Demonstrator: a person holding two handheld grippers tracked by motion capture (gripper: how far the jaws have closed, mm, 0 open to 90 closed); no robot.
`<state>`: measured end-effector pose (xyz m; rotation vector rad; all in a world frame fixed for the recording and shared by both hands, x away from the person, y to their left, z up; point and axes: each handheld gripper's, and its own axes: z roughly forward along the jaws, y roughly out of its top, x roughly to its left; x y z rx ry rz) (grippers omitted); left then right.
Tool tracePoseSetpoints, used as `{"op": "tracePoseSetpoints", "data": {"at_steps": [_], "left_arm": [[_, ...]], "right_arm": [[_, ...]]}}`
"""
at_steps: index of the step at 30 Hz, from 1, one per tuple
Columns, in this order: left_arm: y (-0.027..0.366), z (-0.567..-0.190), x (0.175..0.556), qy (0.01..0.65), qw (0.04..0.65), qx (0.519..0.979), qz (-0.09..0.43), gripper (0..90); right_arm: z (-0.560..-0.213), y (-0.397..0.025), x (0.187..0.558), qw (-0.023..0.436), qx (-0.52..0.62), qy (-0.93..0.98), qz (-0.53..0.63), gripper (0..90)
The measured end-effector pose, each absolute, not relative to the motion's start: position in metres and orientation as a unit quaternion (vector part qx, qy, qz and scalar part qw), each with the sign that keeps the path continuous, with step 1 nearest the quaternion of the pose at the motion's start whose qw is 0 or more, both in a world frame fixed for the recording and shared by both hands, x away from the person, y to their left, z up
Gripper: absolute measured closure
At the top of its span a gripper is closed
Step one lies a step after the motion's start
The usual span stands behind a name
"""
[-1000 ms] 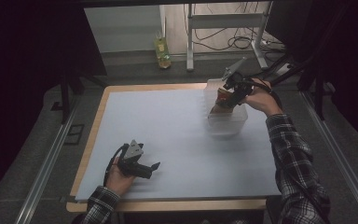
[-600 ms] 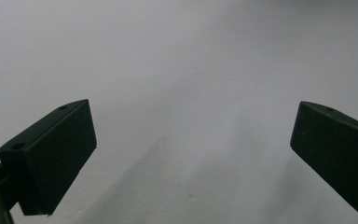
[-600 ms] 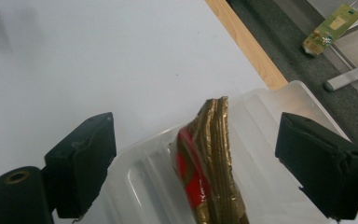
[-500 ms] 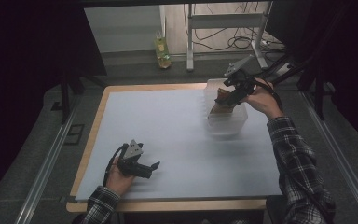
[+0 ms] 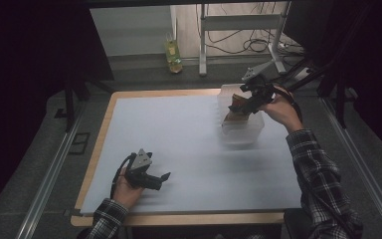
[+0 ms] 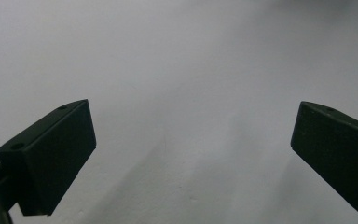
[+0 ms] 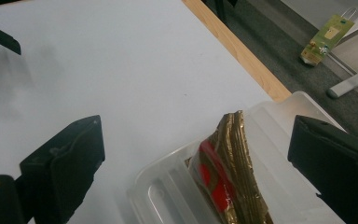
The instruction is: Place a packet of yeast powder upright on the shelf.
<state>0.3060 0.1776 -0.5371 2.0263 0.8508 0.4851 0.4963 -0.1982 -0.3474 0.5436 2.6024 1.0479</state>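
A clear plastic container (image 5: 248, 133) stands at the far right of the white table. Several gold packets with red print (image 5: 235, 113) lean upright inside it. My right gripper (image 5: 242, 101) hovers just above them, tilted down toward the container. In the right gripper view its jaws stand wide apart (image 7: 198, 135) on either side of the packets (image 7: 228, 177), touching nothing, with the container's rim (image 7: 168, 161) below. My left gripper (image 5: 165, 177) lies low on the near left of the table. In the left gripper view it is open (image 6: 193, 121) over bare white surface.
The table's white sheet (image 5: 179, 134) has a wooden border (image 5: 164, 92). A green and yellow carton (image 5: 173, 56) stands on the floor beyond the far edge, beside metal frame legs (image 5: 202, 45). Dark rails run along both sides of the table.
My right gripper has drifted slightly up and toward the far right above the container. The left gripper has stayed where it was.
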Motion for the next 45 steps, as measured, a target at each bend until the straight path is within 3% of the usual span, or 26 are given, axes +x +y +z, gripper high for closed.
{"op": "tracePoseSetpoints", "data": {"at_steps": [29,45], "left_arm": [[0.176,-0.537,0.305,0.339,0.429,0.814,0.195,0.0],[0.176,-0.537,0.305,0.34,0.43,0.813,0.195,0.0]], "right_arm": [[-0.339,-0.209,0.449,0.167,0.206,0.875,0.404,0.0],[-0.352,-0.218,0.418,0.153,0.225,0.863,0.426,0.0]]}}
